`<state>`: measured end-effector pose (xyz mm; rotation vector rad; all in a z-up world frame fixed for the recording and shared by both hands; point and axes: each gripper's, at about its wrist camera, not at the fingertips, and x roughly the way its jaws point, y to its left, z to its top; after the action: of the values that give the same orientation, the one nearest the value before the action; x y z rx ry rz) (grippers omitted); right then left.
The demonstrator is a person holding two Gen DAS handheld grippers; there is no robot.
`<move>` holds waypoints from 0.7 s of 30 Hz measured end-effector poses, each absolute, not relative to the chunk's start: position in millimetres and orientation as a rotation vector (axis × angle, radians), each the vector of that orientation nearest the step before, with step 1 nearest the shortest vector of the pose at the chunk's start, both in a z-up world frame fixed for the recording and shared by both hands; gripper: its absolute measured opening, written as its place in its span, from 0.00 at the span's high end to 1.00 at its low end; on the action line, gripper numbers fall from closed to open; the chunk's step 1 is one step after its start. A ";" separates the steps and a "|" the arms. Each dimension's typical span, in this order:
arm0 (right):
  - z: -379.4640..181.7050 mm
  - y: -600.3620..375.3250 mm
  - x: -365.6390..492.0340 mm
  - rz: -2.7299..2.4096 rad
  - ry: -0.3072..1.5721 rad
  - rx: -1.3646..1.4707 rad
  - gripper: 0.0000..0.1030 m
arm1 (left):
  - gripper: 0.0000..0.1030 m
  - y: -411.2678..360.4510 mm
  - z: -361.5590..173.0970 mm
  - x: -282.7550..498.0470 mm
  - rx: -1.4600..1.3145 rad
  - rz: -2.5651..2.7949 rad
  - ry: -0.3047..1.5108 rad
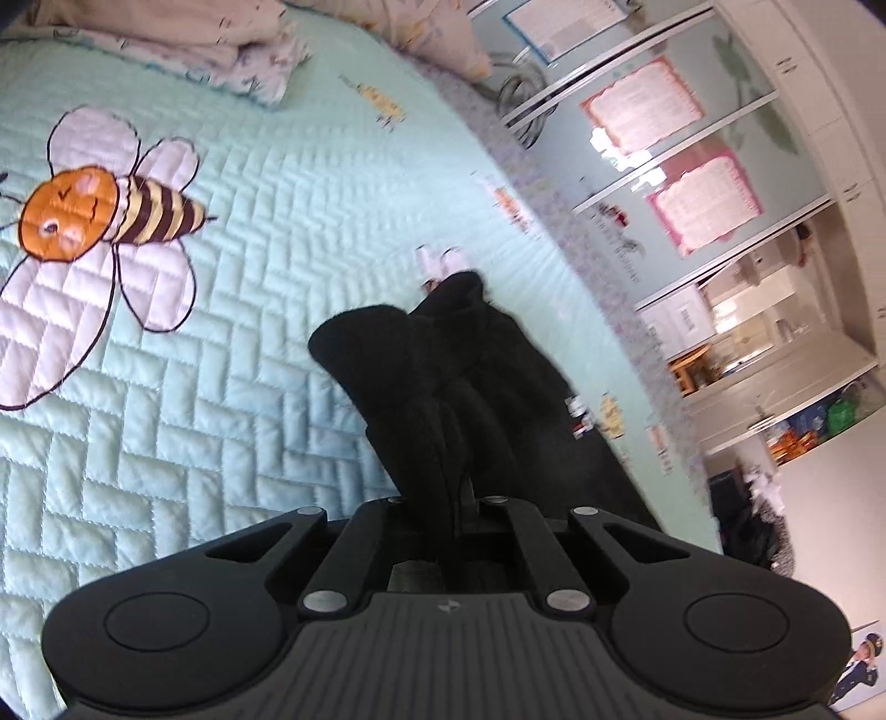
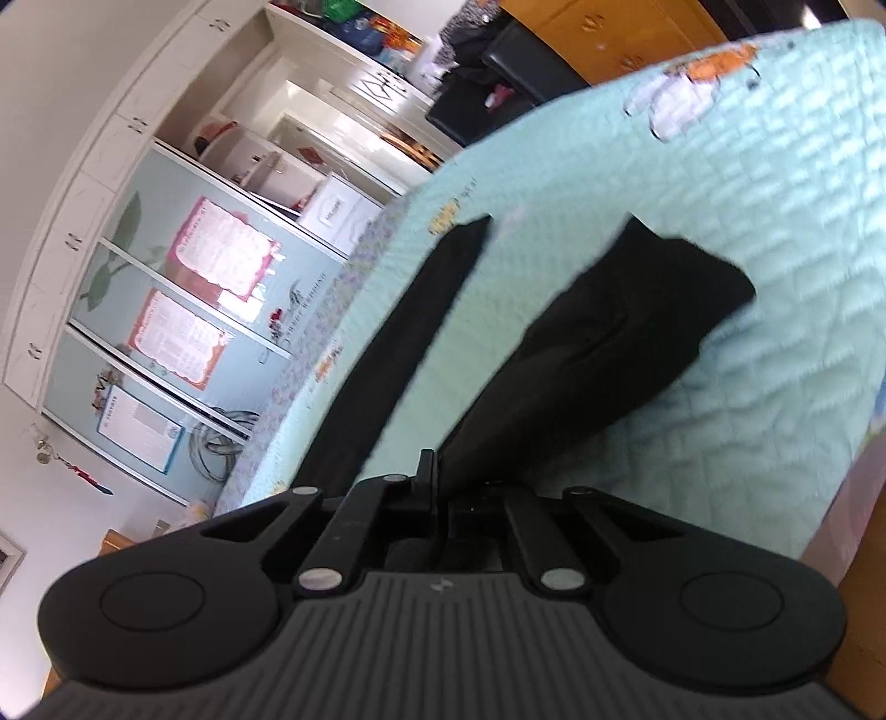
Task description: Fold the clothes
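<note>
Standing by the bed, closest thing you see is the left tool (image 1: pixel 462 498), pinched right down on a bunched-up black garment (image 1: pixel 443 376), so the cloth spills out ahead of it in thick folds and hangs over the mint quilt (image 1: pixel 266 310). The right tool (image 2: pixel 443 487) is the same deal, squeezed together on another bit of that black garment (image 2: pixel 609 343); from there one wide flap and a narrow dark strip (image 2: pixel 410 343) stretch away over the bed. Nothing's lying flat, the cloth is held up off the quilt at both ends. Further out there's a big stitched bee (image 1: pixel 105 210) on the quilt, then a heap of pale bedding (image 1: pixel 183 39) at the far end, and a wardrobe with pink posters (image 1: pixel 664 144) beyond the bed's edge.
</note>
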<state>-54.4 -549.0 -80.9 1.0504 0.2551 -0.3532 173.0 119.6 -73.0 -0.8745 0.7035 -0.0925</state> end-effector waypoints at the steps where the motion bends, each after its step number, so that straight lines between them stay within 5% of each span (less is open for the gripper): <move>1: -78.4 -549.2 -54.0 -0.351 0.251 1.048 0.96 | 0.98 120.5 -69.4 170.4 -0.877 -0.095 0.695; 21: -102.1 -555.9 -79.8 -0.402 0.230 1.154 0.96 | 0.98 134.3 -65.5 130.8 -0.948 -0.065 0.663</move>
<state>-79.8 -555.9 -102.2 1.1544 0.2304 -0.4021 130.8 134.3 -65.5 -0.9476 0.6632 -0.0649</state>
